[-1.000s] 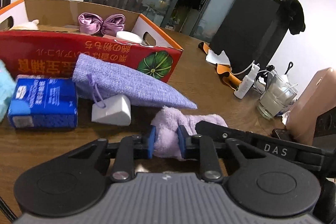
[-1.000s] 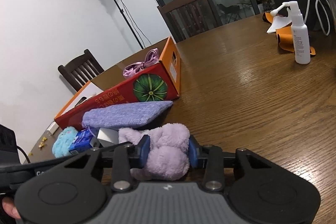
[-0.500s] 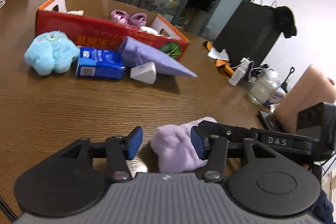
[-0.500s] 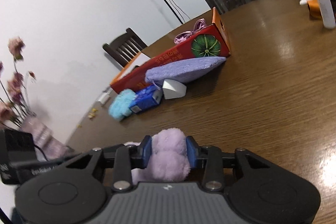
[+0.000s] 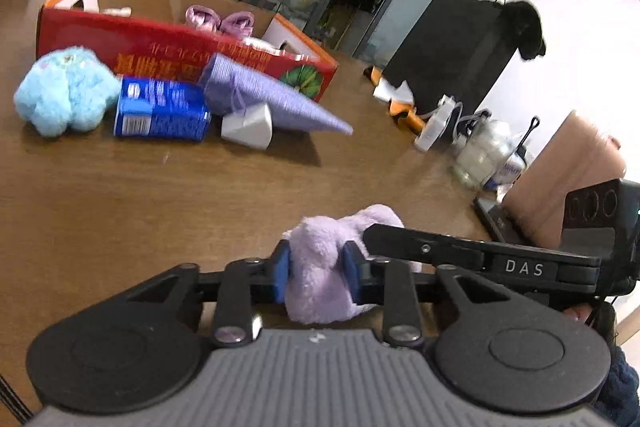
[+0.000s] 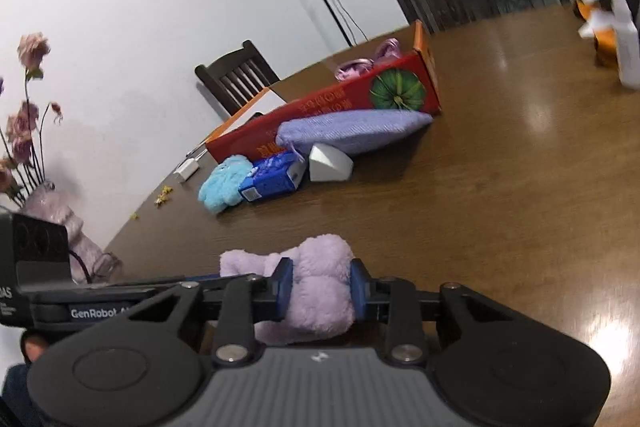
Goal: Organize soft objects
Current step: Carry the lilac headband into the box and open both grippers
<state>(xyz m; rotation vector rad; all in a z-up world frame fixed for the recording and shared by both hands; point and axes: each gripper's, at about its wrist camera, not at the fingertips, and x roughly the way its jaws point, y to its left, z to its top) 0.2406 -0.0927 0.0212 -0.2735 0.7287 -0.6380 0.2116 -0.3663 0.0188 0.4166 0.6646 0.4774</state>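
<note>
On the near part of the brown wooden table [image 5: 120, 211], the left gripper [image 5: 318, 275] has just closed its jaws onto the left end of a fluffy lilac plush cloth [image 5: 320, 279]. The right gripper [image 6: 320, 287], likewise just closed, pinches its right end; red cardboard box [image 5: 168, 55] stands far left.

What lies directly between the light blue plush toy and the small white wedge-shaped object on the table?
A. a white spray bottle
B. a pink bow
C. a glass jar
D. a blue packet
D: in the left wrist view the blue packet lies on the table with the light blue plush toy at its one end and the white wedge at its other.
</note>
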